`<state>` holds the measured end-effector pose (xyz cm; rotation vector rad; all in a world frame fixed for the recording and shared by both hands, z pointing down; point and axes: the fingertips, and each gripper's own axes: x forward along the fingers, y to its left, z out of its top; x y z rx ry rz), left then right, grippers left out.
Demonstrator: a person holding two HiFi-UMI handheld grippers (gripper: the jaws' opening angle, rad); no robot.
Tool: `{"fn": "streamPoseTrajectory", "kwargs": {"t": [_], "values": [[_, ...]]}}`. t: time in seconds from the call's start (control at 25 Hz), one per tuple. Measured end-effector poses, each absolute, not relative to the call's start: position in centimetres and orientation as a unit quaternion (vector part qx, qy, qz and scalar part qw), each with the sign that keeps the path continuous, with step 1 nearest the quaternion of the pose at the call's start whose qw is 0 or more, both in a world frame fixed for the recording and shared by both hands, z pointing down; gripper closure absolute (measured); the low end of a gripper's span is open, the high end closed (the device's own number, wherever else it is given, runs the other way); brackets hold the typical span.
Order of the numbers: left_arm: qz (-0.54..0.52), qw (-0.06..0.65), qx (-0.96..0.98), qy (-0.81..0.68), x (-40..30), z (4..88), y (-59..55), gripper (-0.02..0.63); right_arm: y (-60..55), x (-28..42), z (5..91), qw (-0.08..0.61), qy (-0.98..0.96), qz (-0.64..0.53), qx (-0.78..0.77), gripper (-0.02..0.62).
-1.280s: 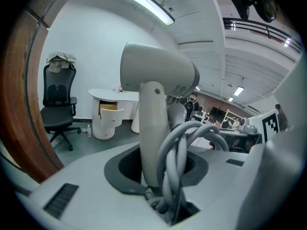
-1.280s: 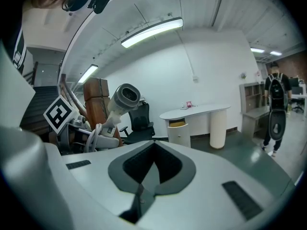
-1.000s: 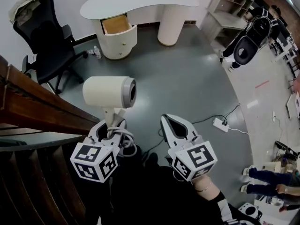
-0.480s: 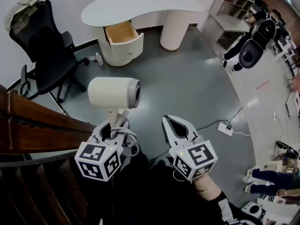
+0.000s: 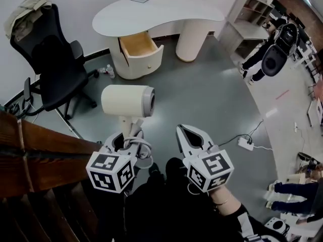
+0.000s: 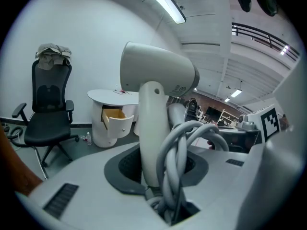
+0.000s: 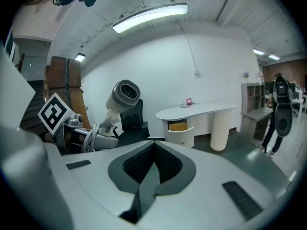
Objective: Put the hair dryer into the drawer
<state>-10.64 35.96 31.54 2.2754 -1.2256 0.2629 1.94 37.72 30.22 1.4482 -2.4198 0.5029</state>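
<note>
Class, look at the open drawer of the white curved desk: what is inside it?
The open wooden drawer of the white curved desk shows only bare light wood, no items. Its rounded white front hides the strip behind it, and the desk covers its back end.

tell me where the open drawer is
In the head view the open drawer sits upper centre, at the left end of the white desk, right of the black chair.
</note>
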Motion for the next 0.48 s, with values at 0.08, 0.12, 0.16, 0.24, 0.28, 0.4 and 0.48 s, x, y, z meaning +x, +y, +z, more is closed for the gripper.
{"fn": "streamPoseTrajectory", "kwargs": {"t": [0.08,0.12,0.16,0.24,0.28,0.4,0.48], "values": [[0.094,0.272,0.843,-0.455,-11.1,31.6,35.2,0.469,37.1,1.8,30.0,0.146,-0.834,0.174,0.503,0.593],[0.095,0.272,0.842,-0.456,-11.1,31.7,34.8,0.469,36.7,1.9,29.9,0.148,-0.832,0.173,0.505,0.594],[0.098,0.27,0.842,-0.457,-11.1,31.8,34.4,0.469,36.4,2.2,29.8,0.149,-0.83,0.173,0.509,0.593],[0.104,0.264,0.842,-0.459,-11.0,31.9,33.7,0.468,35.9,2.8,29.5,0.148,-0.827,0.172,0.514,0.592],[0.105,0.263,0.842,-0.459,-10.9,32.0,33.5,0.469,35.6,3.0,29.4,0.147,-0.827,0.171,0.515,0.593],[0.097,0.267,0.841,-0.46,-10.9,32.0,32.5,0.468,34.6,3.1,29.4,0.148,-0.828,0.164,0.515,0.594],[0.092,0.268,0.84,-0.463,-11.2,32.0,31.7,0.468,33.7,2.9,29.8,0.148,-0.831,0.163,0.511,0.593]]}}
